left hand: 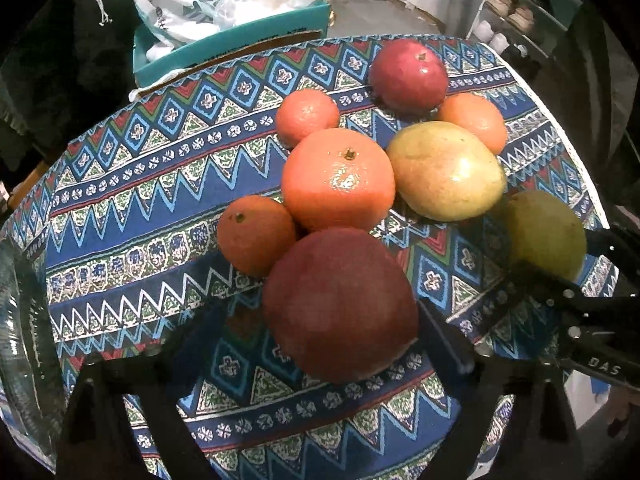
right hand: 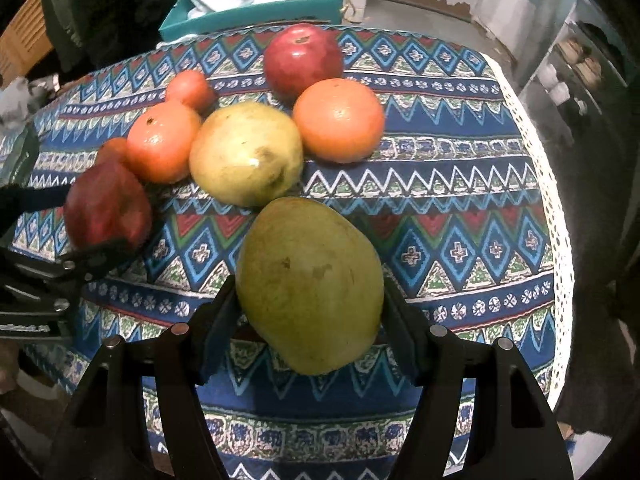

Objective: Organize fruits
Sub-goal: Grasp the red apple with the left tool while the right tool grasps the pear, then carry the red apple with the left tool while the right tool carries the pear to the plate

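— Fruits (right hand: 244, 152), all of them on that round table (left hand: 576, 152) with the patterned cloth (left hand: 120, 240). See how they sit bunched towards the far side?

— I do. And the teal box (left hand: 240, 46) just behind the table's far edge has white bags in it. Which fruit is the biggest?

— The green mango (right hand: 310, 284), I'd say. The right gripper (right hand: 310, 320) has it clamped, one finger on each flank, and it hangs clear above the cloth near the front of the table.

— And the dark red mango (left hand: 340, 304)?

— It is at the near end of the bunch, beside a small orange (left hand: 256, 234). The left gripper (left hand: 332, 316) straddles it with its jaws spread wide. On one side a strip of cloth shows between finger and fruit, so it isn't gripping.

— What lies behind that?

— A yellow mango (left hand: 444, 172) and a big orange (left hand: 338, 180) side by side in the middle, touching or nearly so. Behind them is a round red fruit (left hand: 408, 74), farthest back.

— The little ones?

— Two more small oranges: one (left hand: 306, 116) just behind the big orange, the other (left hand: 472, 120) tucked between the red fruit and the yellow mango.
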Tool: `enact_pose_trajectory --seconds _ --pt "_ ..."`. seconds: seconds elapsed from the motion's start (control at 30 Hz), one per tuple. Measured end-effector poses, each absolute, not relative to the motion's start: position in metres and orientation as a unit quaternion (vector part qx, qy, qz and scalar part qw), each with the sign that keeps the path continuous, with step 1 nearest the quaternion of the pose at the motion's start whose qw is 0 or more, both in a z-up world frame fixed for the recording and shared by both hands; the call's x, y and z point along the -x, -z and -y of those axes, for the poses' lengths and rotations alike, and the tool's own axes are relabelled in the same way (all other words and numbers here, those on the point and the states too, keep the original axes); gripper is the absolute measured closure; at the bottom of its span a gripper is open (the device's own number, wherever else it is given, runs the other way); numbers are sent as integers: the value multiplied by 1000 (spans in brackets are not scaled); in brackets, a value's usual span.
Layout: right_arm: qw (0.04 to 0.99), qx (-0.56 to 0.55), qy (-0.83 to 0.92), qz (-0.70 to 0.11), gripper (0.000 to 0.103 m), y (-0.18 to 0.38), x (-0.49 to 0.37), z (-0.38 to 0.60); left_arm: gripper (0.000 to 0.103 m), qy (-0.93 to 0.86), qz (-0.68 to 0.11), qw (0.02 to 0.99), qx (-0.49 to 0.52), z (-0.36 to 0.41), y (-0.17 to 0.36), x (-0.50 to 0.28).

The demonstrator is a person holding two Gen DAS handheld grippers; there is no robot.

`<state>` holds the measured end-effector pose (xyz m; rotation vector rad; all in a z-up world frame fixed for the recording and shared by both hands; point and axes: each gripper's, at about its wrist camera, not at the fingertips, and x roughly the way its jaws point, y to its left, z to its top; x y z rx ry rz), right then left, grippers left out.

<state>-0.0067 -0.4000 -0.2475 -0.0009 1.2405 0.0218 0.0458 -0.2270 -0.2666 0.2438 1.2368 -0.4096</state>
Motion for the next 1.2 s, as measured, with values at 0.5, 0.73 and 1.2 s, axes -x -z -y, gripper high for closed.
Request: enact_pose_trajectory --seconds 0.5,0.73,1.2 --pt "836 4 0 -549 35 231 0 397 29 196 -580 785 -93 218 267 -40" --pt "852 11 -1 -523 35 213 1 389 29 197 -558 802 -87 201 241 -34" --pt "888 28 -22 -459 35 158 1 359 29 178 -502 843 -77 169 171 -27"
